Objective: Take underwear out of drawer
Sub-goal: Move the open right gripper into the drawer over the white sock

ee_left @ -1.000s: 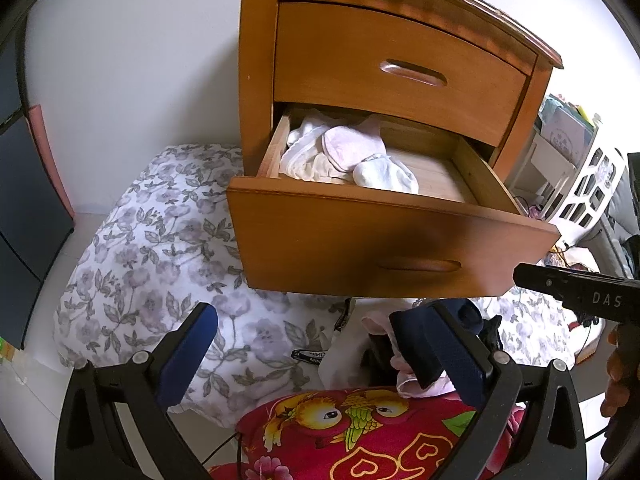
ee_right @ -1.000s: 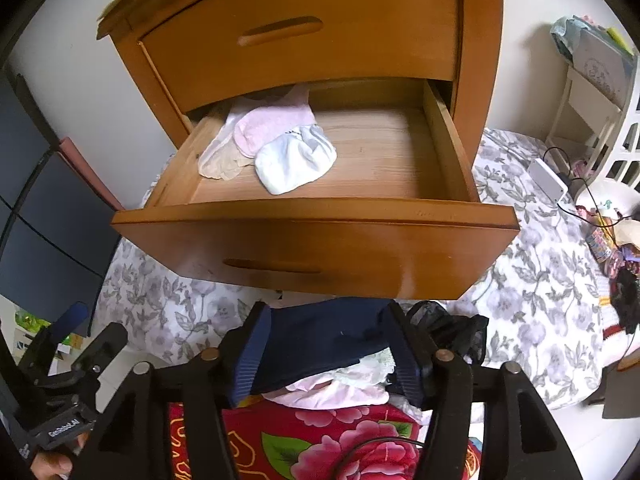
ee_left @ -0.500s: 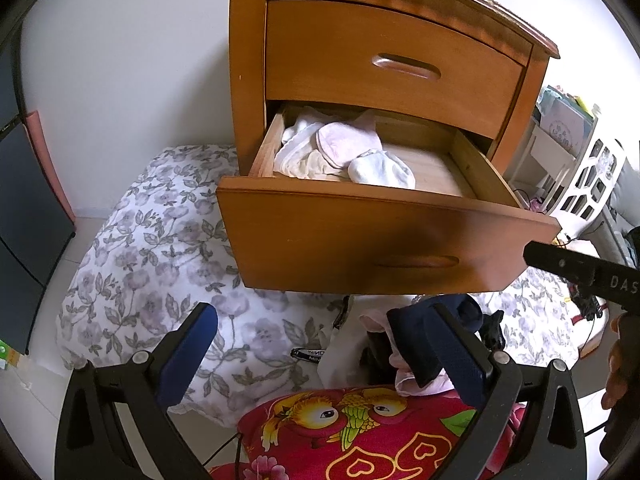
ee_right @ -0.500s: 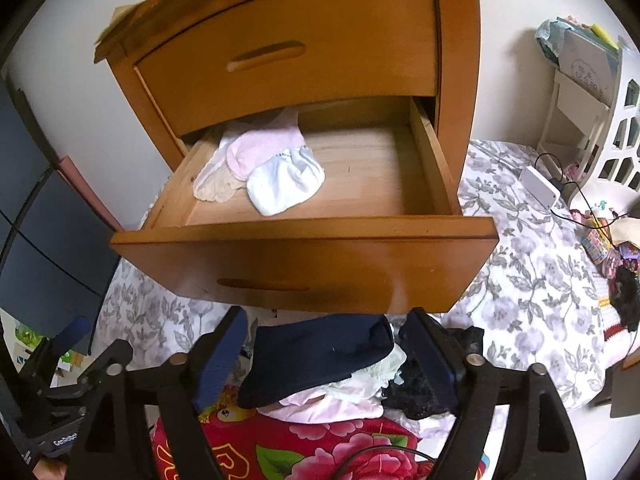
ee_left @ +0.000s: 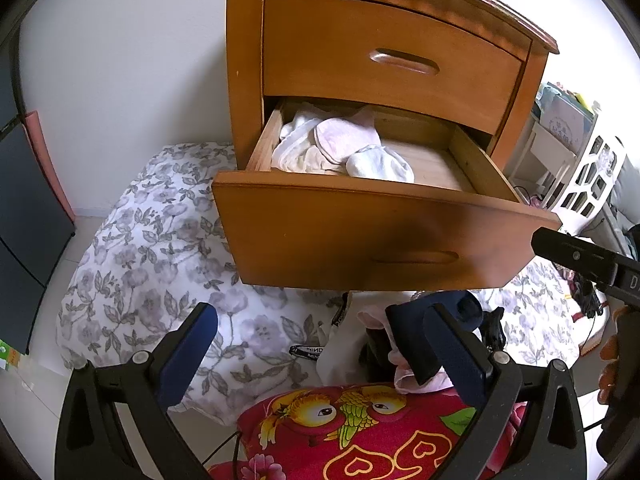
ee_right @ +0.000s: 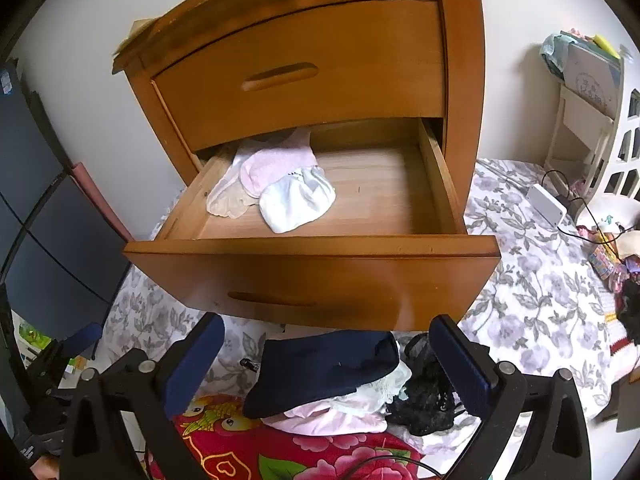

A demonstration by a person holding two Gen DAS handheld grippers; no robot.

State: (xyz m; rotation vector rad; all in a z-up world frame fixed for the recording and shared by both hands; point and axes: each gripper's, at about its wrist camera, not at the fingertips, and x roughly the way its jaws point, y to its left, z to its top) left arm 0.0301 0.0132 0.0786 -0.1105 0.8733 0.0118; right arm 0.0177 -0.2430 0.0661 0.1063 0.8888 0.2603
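The nightstand's lower drawer (ee_right: 312,276) stands pulled out. Inside at its left lie white underwear (ee_right: 296,204), a pink piece (ee_right: 276,164) and a cream piece (ee_right: 226,200); the left wrist view shows the same white (ee_left: 380,164) and pink (ee_left: 344,138) pieces. My right gripper (ee_right: 326,332) hovers below the drawer front. Its jaws have just been opening and now stand wide. Navy underwear (ee_right: 324,368) lies loose between them on a small pile, untouched by the pads. My left gripper (ee_left: 320,344) is open and empty, low in front of the drawer (ee_left: 360,236).
The upper drawer (ee_right: 300,76) is closed. A floral quilt (ee_right: 540,300) covers the floor around the nightstand, with a red patterned cloth (ee_right: 300,452) nearest me. Black lace clothing (ee_right: 428,396) lies beside the pile. A white shelf (ee_right: 592,120) stands at right, dark panels (ee_right: 40,220) at left.
The right gripper's jaws opened from a grip on the navy underwear and let it go; it now rests on the pile. The left gripper stayed put.
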